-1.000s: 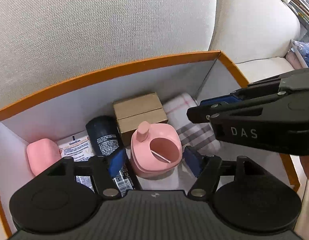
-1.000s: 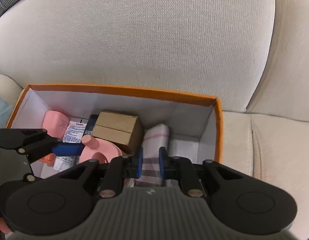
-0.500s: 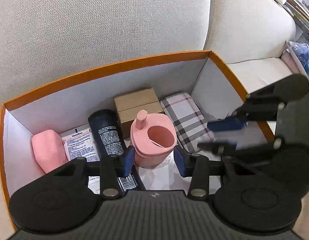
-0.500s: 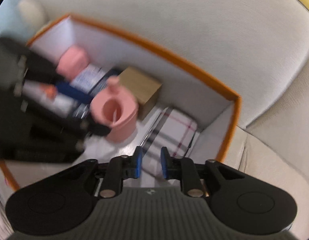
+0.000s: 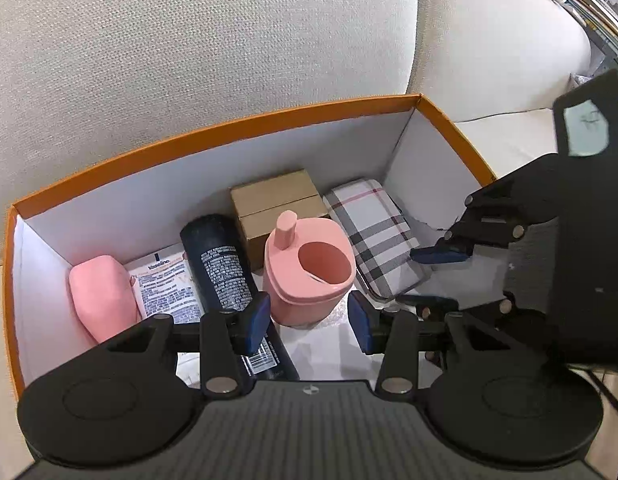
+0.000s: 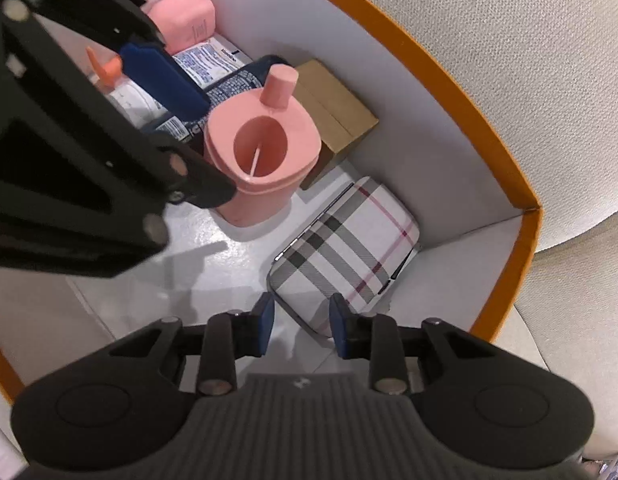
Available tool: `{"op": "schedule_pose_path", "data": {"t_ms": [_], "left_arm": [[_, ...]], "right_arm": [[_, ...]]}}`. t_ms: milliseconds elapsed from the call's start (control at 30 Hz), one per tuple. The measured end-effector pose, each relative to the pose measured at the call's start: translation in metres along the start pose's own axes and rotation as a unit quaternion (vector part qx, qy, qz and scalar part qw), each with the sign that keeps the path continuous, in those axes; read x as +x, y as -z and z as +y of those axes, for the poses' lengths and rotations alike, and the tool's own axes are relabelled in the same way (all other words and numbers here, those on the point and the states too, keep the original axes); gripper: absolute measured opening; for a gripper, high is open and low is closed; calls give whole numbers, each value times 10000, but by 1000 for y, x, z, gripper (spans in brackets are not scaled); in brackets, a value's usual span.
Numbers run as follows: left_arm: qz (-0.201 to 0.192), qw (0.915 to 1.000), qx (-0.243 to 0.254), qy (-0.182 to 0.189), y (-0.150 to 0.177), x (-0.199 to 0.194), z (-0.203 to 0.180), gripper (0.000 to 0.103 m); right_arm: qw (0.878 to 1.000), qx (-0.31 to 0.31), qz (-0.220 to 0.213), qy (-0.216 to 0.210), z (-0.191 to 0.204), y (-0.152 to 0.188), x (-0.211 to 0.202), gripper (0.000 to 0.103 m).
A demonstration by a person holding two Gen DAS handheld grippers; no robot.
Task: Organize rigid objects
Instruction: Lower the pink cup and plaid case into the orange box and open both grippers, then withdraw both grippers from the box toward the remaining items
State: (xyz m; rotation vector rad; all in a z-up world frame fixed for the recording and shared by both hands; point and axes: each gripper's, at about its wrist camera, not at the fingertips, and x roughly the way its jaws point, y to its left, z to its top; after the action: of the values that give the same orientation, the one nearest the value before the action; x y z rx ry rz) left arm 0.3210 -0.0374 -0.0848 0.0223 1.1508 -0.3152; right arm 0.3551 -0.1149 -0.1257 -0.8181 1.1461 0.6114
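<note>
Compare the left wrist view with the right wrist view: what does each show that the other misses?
Left wrist only: shelves of books beyond the sofa. Right wrist only: an orange-capped bottle partly hidden behind the left tongs, and the right tongs open over the plaid case. Both: the orange box, pink cup, cardboard box and dark can.

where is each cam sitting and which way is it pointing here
Left wrist: on the left tongs, looking steeply down into the orange box at the pink cup; the right tongs show too.
Right wrist: on the right tongs, looking steeply down over the plaid case; the left tongs show.
Shared: box, cup, case, brown carton.
</note>
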Motion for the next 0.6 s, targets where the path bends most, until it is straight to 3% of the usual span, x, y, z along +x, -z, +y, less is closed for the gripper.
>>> {"op": "schedule_pose_path", "data": {"t_ms": [300,600], "left_arm": [[-485,9985,-233,-50,17,-24,-3,51],[-1097,9937,-226,32,34,-74,-19,56]], "right_arm": [[9995,155,-154,224,2,5,2,25],[9928,804,-870,178,-1,19,-61,28]]}}
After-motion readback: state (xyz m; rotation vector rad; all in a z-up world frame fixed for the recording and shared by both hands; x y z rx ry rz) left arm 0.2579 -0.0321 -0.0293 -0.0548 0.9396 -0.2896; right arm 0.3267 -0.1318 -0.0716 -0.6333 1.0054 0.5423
